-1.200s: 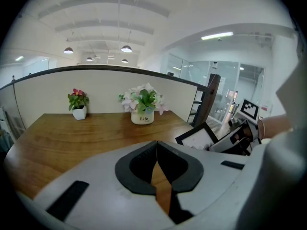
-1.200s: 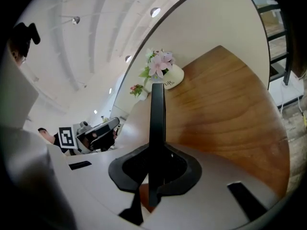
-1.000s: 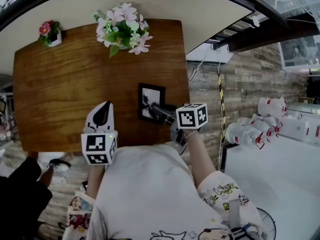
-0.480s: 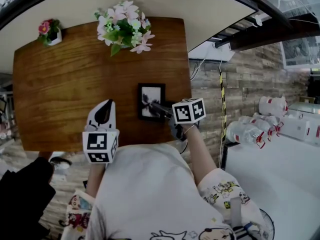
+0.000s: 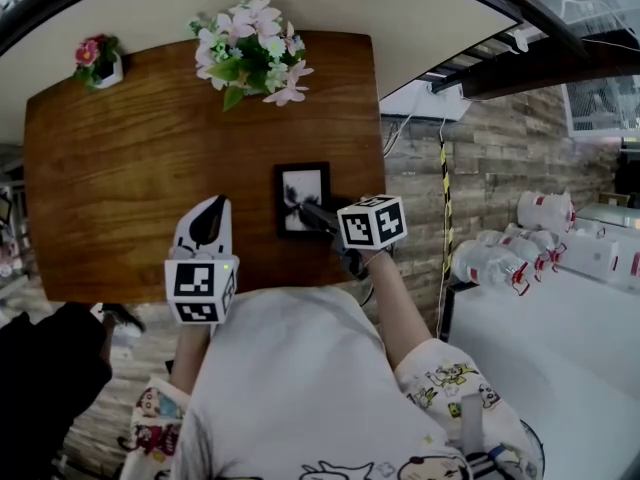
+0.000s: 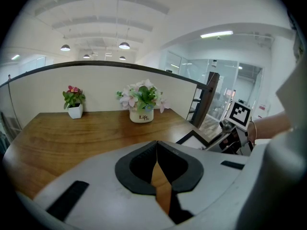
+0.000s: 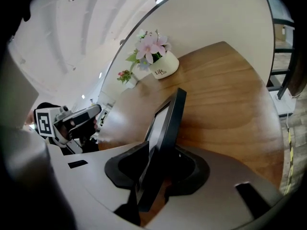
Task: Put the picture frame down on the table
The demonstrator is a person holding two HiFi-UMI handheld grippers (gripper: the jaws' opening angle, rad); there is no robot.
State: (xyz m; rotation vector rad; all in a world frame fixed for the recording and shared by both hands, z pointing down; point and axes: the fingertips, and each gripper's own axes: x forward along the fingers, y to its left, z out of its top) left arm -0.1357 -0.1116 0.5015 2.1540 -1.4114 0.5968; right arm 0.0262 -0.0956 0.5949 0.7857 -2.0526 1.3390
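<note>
Now right claw (image 7: 160, 161) has just been opening, picture frame (image 5: 302, 198) loose inside it, resting on bench (image 5: 150, 168) near right edge (left claw (image 6: 156, 147) closed together, empty). Widen more, withdraw straight.

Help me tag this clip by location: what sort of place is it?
Probably a big office or lab hall with a staged, home-like corner: a wooden table with potted flowers stands against a low partition, with glass-walled rooms and pendant ceiling lamps beyond it.

picture frame (image 5: 297, 183) print indistinct, near corner hidden
</note>
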